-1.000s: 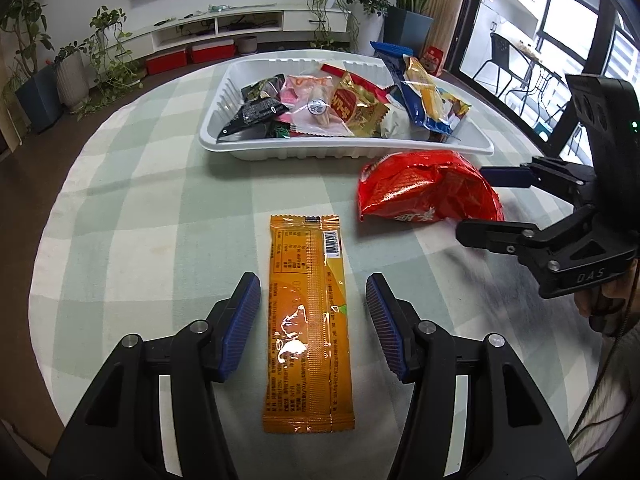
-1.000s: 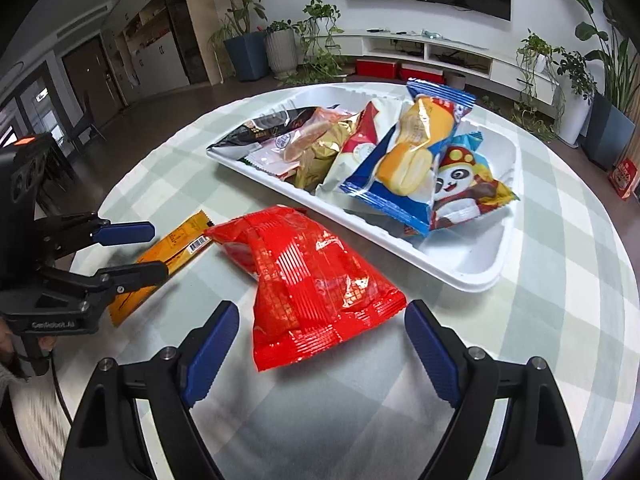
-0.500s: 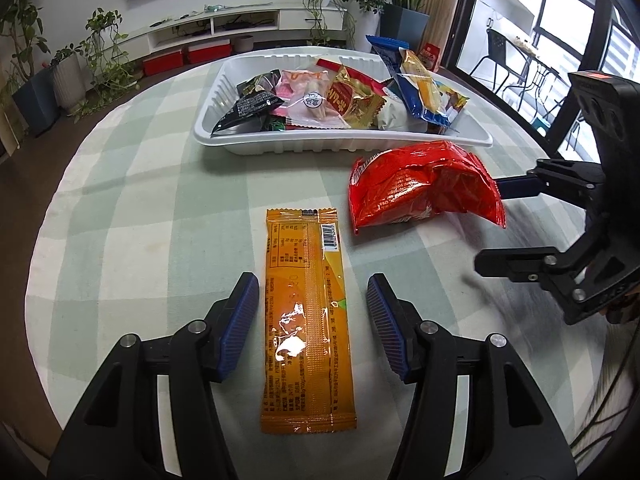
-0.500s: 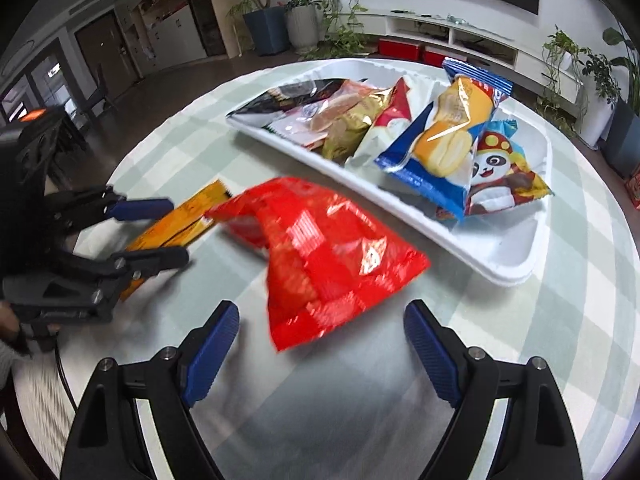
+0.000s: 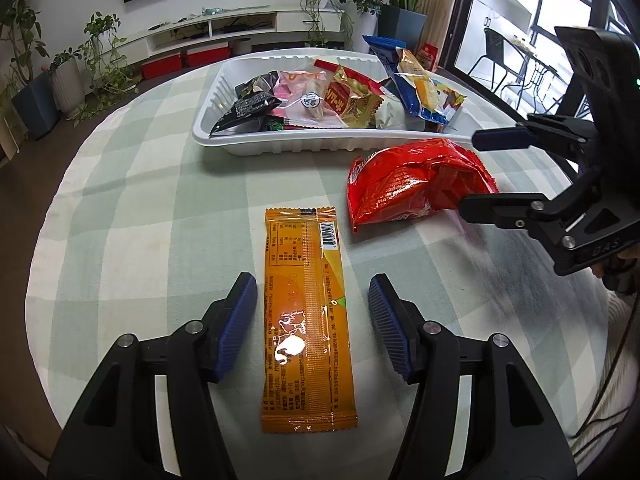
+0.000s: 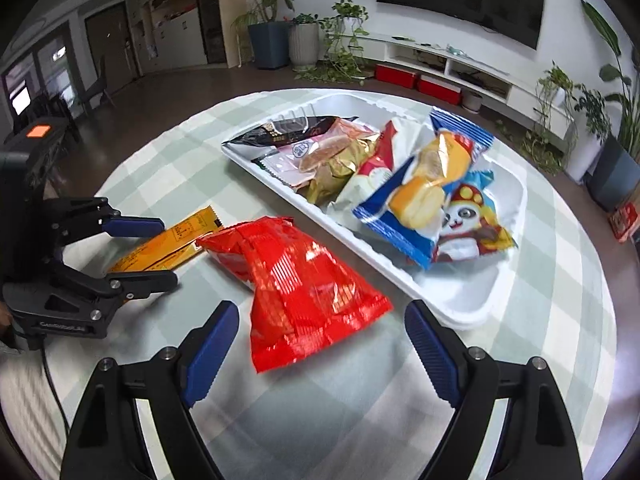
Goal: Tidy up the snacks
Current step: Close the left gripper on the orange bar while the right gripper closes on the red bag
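A long orange snack packet (image 5: pixel 306 312) lies flat on the checked tablecloth, and my left gripper (image 5: pixel 312 300) is open with a finger on each side of it, not touching. It also shows in the right wrist view (image 6: pixel 168 246). A red crinkly snack bag (image 6: pixel 304 284) lies beside the white tray (image 6: pixel 472 312); my right gripper (image 6: pixel 322 320) is open and straddles its near end. The bag also shows in the left wrist view (image 5: pixel 412 184), with the right gripper (image 5: pixel 472 172) at its right end.
The white tray (image 5: pixel 280 146) at the table's far side holds several snack packs, among them a blue-wrapped cake (image 6: pixel 424 188) and a panda pack (image 6: pixel 468 220). The round table's edge curves close on both sides. Plants and a TV shelf stand beyond.
The right gripper has moved in toward the red bag, so the bag now lies between its fingers. The left gripper has stayed over the orange packet, open throughout.
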`<move>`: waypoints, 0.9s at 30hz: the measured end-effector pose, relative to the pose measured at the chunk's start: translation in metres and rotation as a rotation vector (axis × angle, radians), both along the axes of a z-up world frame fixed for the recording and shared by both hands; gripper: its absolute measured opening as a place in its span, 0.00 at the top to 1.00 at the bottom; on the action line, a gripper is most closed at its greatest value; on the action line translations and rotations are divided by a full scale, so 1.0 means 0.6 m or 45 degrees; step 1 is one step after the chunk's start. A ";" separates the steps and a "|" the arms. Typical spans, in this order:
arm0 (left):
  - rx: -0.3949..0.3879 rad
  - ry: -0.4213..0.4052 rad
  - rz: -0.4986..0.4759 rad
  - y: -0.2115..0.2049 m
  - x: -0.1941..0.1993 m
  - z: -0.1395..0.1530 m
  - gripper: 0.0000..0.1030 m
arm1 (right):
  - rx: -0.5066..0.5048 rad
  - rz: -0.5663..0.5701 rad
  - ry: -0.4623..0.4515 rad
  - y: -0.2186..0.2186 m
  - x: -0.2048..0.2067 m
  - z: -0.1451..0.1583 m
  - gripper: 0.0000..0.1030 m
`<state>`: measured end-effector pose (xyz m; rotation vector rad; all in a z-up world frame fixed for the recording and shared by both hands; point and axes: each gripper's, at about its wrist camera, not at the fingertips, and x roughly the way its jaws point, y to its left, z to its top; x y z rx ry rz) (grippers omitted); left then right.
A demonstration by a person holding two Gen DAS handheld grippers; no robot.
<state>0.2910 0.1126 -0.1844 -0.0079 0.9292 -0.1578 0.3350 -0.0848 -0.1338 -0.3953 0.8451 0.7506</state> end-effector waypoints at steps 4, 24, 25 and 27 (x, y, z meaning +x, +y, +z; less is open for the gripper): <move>0.004 -0.005 -0.010 -0.003 -0.002 -0.001 0.41 | -0.027 0.055 0.019 0.026 0.016 -0.005 0.14; 0.053 -0.040 -0.020 -0.007 0.000 -0.005 0.59 | -0.012 0.042 0.148 0.047 0.025 -0.040 0.37; 0.038 -0.044 -0.015 -0.002 0.001 -0.004 0.65 | 0.002 0.036 0.152 0.043 0.024 -0.040 0.38; 0.002 -0.043 -0.008 0.004 0.001 -0.003 0.67 | 0.034 0.022 0.161 0.035 0.022 -0.040 0.39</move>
